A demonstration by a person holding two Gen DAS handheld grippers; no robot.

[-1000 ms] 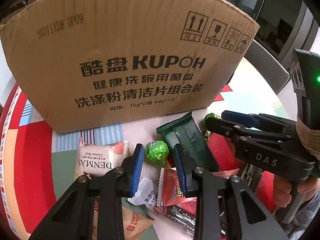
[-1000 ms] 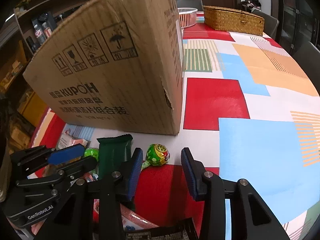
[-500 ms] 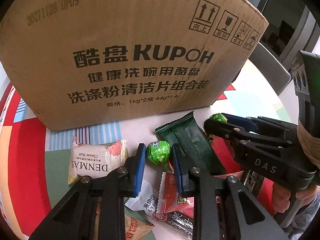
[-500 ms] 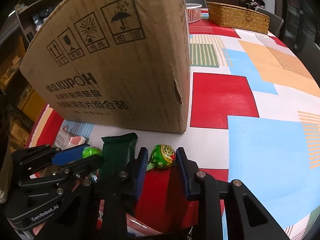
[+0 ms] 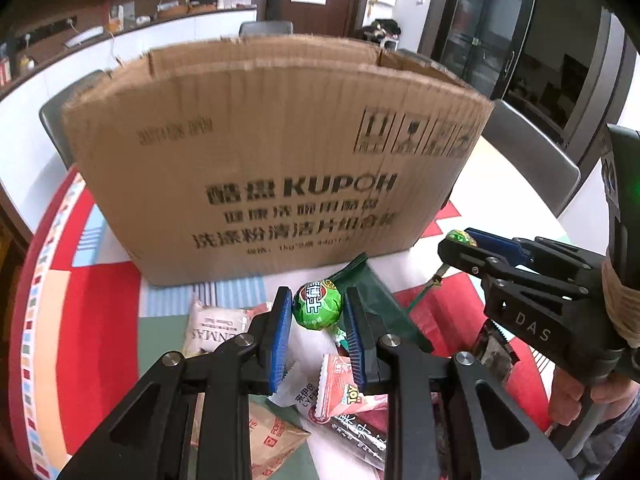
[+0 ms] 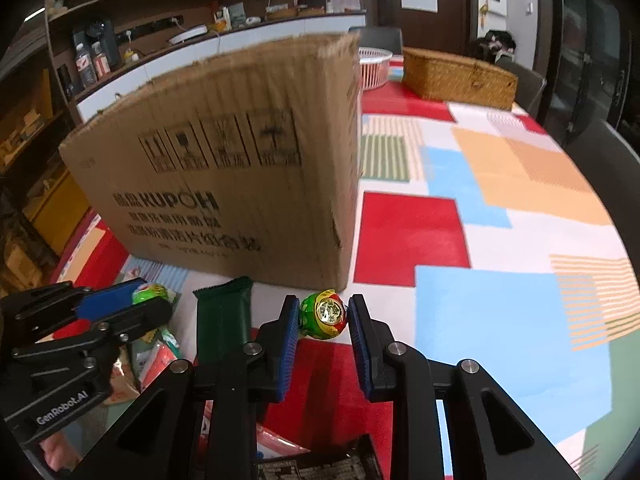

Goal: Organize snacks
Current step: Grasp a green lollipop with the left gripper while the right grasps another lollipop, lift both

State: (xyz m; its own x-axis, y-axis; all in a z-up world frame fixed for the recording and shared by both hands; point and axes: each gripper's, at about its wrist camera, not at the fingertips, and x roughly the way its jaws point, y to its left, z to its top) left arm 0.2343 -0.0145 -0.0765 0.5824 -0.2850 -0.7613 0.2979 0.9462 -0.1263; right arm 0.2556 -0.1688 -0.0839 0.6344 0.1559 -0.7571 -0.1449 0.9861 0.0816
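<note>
My left gripper [image 5: 318, 312] is shut on a green lollipop [image 5: 317, 306] and holds it above the snack pile. My right gripper [image 6: 324, 316] is shut on a green-and-red lollipop [image 6: 325, 314], also lifted off the table. Each gripper shows in the other's view: the right one [image 5: 460, 242] with its lollipop [image 5: 457, 237], the left one [image 6: 136, 300] with its lollipop [image 6: 150, 293]. A big open cardboard box [image 5: 276, 168] stands just behind; it also shows in the right wrist view [image 6: 224, 168].
Below lie a dark green bar [image 5: 372, 296], a white Denmas packet [image 5: 214, 328], a red Toy Story packet [image 5: 344, 384] and several other wrappers. A wicker basket [image 6: 456, 74] and a white wire basket [image 6: 374, 66] stand at the far end of the patchwork tablecloth [image 6: 500, 220].
Both grippers closed on their lollipops and lifted them off the table. The view rose, so the box's open top rim now shows.
</note>
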